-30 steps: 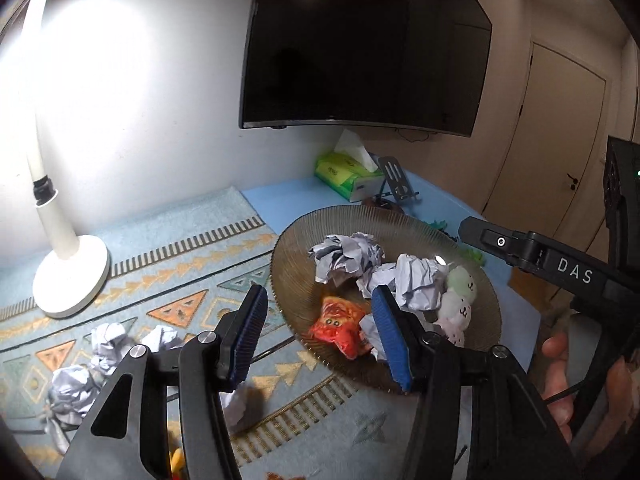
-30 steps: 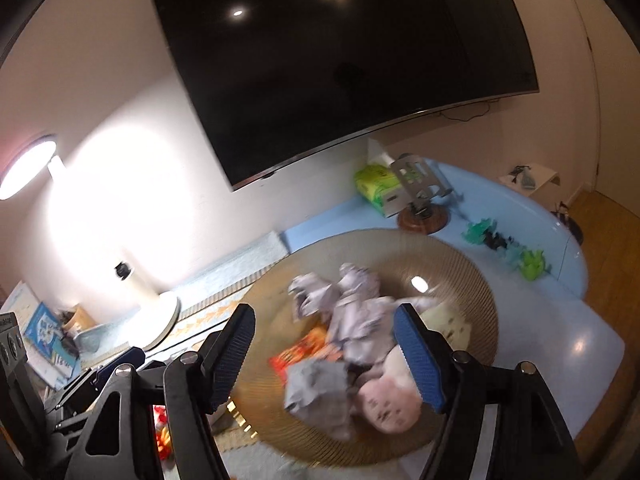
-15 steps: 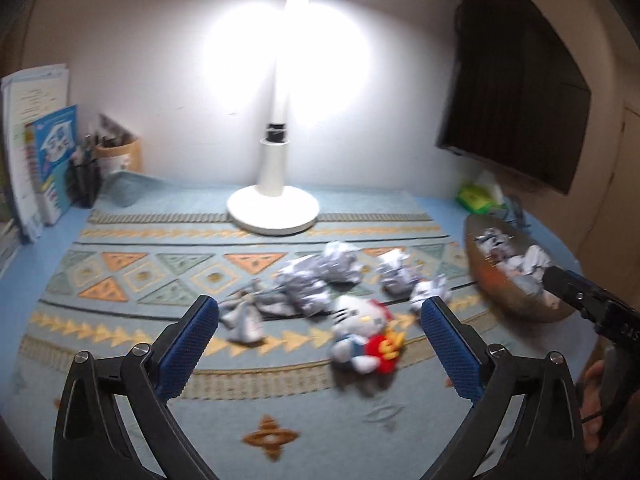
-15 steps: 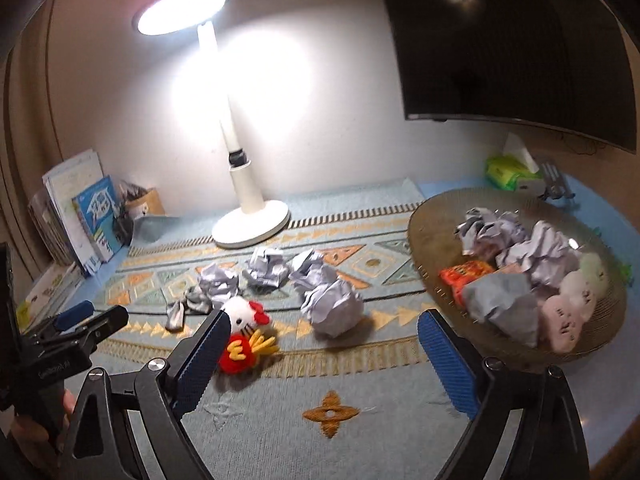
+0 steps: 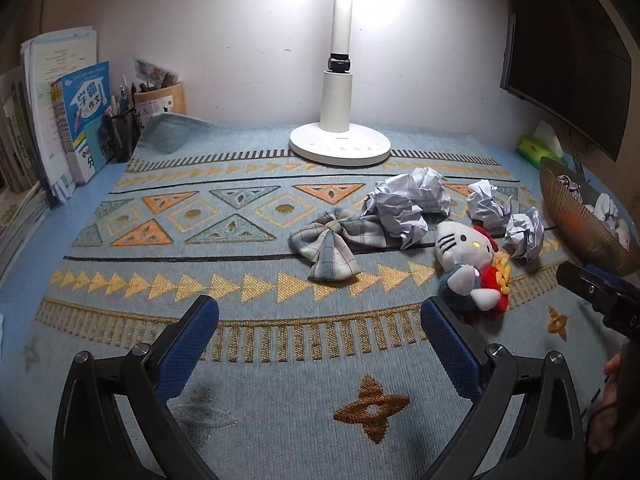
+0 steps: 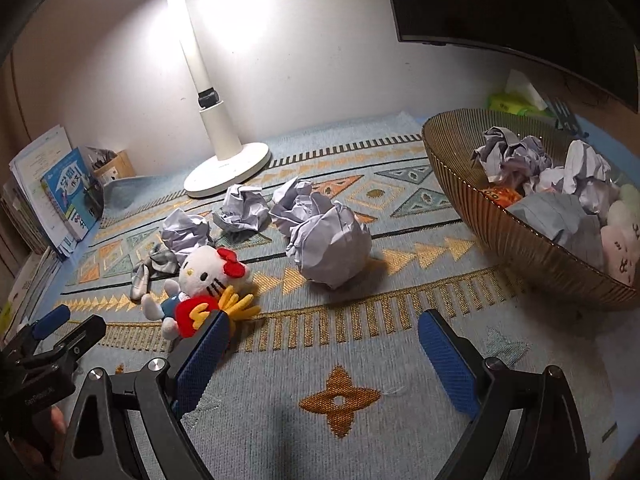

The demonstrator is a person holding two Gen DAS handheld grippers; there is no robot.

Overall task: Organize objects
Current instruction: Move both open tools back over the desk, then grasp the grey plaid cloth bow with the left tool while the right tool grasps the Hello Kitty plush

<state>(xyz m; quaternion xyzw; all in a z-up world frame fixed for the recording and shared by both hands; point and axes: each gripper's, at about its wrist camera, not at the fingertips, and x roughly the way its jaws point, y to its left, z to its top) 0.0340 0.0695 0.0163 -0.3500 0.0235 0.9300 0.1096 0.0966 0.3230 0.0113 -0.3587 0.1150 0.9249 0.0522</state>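
On right view only: bowl [image 6: 520, 236] contents visible.

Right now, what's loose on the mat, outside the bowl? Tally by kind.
Crumpled paper balls: 4
Plush cat toy: 1
Plaid fabric bow: 1
Total: 6

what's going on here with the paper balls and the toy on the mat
A person holds a two-finger gripper in each hand and is tidying loose things into the brown bowl, which already holds crumpled paper and small plush toys. Both the left gripper and the right gripper are open and empty, their jaws having just opened wide, above the patterned mat. Still on the mat are several paper balls, the nearest one in front of the right gripper, a cat plush and a plaid bow.
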